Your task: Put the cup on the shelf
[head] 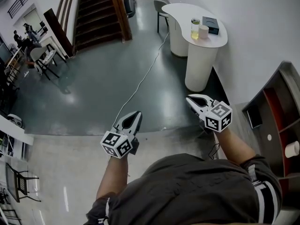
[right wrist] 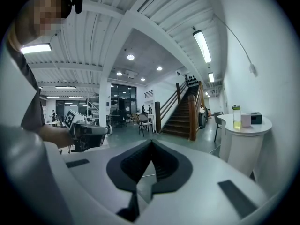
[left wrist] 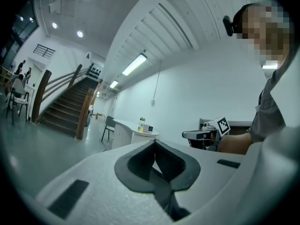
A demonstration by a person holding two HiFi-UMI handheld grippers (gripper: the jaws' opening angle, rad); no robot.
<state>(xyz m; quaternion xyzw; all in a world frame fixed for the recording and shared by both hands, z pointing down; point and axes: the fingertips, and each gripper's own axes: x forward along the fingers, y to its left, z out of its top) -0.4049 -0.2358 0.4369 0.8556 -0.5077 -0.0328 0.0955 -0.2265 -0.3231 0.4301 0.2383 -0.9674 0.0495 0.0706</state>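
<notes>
Both claws are pinched fully together with nothing in them: left gripper (head: 135, 113) and right gripper (head: 190, 98) hang over the floor (head: 93, 88). The cup (head: 204, 31) is well away on the white table (head: 180, 12), standing upright, long axis vertical, just beside a bottle (head: 195, 28). The shelf (head: 274, 125) is off to the right.

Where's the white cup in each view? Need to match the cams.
Head view: cup upper right, on the white table, right of the bottle.
Left gripper view: cup small, near centre, right of the bottle.
Right gripper view: cup far right, mid-height, right of the bottle.
Shared landmark: the bottle of yellow liquid.
</notes>
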